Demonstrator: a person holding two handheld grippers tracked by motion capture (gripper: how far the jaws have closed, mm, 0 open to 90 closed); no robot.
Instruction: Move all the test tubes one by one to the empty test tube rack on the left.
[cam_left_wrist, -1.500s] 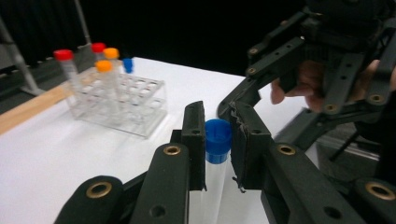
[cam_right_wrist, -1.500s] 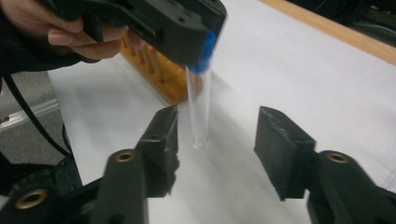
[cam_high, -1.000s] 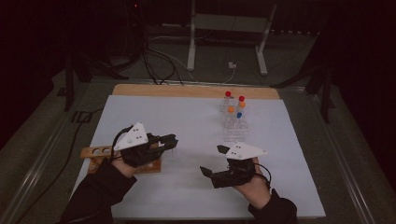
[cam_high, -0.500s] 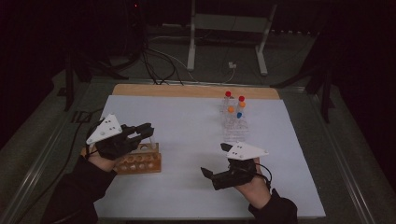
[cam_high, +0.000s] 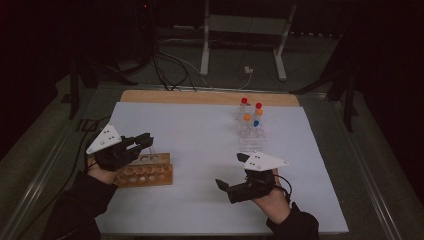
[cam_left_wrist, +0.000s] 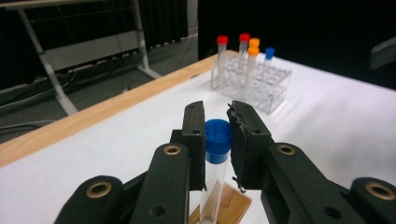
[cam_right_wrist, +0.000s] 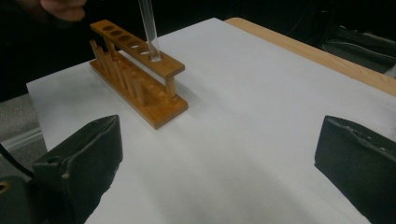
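My left gripper (cam_high: 146, 142) (cam_left_wrist: 217, 111) is shut on a clear test tube with a blue cap (cam_left_wrist: 218, 139), gripped just below the cap. The tube (cam_right_wrist: 148, 25) hangs tilted over the wooden rack (cam_high: 145, 174) (cam_right_wrist: 140, 86), its lower end at the rack's end hole. At the sheet's near right, my right gripper (cam_high: 230, 171) (cam_right_wrist: 219, 140) stands open; its jaws have just been opening and nothing is between them. It points left toward the rack.
A clear plastic rack (cam_high: 250, 131) (cam_left_wrist: 261, 86) with red-, orange- and blue-capped tubes stands at the back right of the white sheet (cam_high: 200, 135). A wooden strip (cam_high: 200, 97) borders the sheet's far edge. Metal stand legs (cam_high: 240, 45) and cables lie beyond.
My left gripper has moved left with the tube, off the rack's middle to its left part. The right hand has stayed put.
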